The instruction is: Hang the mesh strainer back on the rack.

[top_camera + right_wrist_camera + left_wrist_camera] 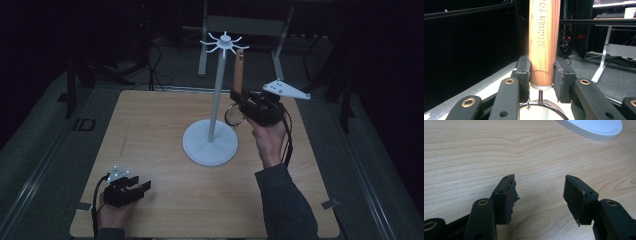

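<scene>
My right gripper (239, 106) has its jaws clamped on the wooden handle (544, 42) of a small wire strainer (234, 116), low on the handle just above the metal ferrule, so the mesh ring hangs below and the handle stands upright. The handle top sits just under the hook crown (224, 43) of the white hanging stand (215, 100), at about 3 o'clock from the pole; I judge it is held so to meet a hook. My left gripper (142, 185) rests at the bench's (150, 130) 7 o'clock corner, jaws parted and empty, well apart from the stand base (596, 128). Room is open around the base; the near bench edge lies close behind my left hand (114, 215).
</scene>
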The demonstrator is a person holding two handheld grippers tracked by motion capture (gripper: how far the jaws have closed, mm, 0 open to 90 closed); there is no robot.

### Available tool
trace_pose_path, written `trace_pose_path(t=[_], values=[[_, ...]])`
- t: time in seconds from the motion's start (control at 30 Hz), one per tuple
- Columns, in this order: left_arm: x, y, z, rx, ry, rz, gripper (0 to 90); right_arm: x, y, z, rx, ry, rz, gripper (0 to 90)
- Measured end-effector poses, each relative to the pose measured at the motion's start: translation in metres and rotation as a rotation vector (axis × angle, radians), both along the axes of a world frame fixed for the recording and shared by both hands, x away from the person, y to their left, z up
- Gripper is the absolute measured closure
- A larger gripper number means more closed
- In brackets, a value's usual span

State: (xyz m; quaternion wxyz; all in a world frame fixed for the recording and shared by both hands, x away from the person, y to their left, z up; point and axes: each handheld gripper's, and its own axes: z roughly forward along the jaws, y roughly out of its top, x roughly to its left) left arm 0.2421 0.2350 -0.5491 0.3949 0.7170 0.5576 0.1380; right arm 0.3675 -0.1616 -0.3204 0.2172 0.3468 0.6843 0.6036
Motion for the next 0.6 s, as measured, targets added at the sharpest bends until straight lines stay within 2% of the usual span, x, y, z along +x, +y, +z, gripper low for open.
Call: trace_pose_path(t=[0.1, 0.13, 0.17, 0.27, 0.53, 0.6], values=[[0.0000, -0.0001, 0.0000, 0.000, -0.001, 0.000, 43.5, 0.0011, 0.0002, -0.0007, -0.009, 0.013, 0.002, 67.7], [0.0000, -0.0002, 0.0000, 0.000, 0.000, 0.000, 43.5, 0.0012, 0.0002, -0.0014, -0.012, 0.010, -0.004, 63.1], [0.0000, -0.0002, 0.0000, 0.000, 0.000, 0.000, 43.5, 0.0006, -0.0006, -0.0018, -0.009, 0.007, -0.025, 53.5], [-0.0001, 0.0001, 0.0002, 0.001, 0.001, -0.001, 43.5, -0.0011, -0.0017, -0.0022, -0.026, 0.000, -0.055, 46.8], [0.0000, 0.0000, 0.0001, 0.001, -0.002, 0.001, 43.5, -0.0041, -0.0035, -0.0044, -0.054, -0.005, -0.089, 40.4], [-0.0001, 0.0002, 0.0001, 0.001, -0.001, 0.000, 43.5, -0.0049, -0.0034, -0.0056, -0.077, -0.008, -0.097, 39.4]])
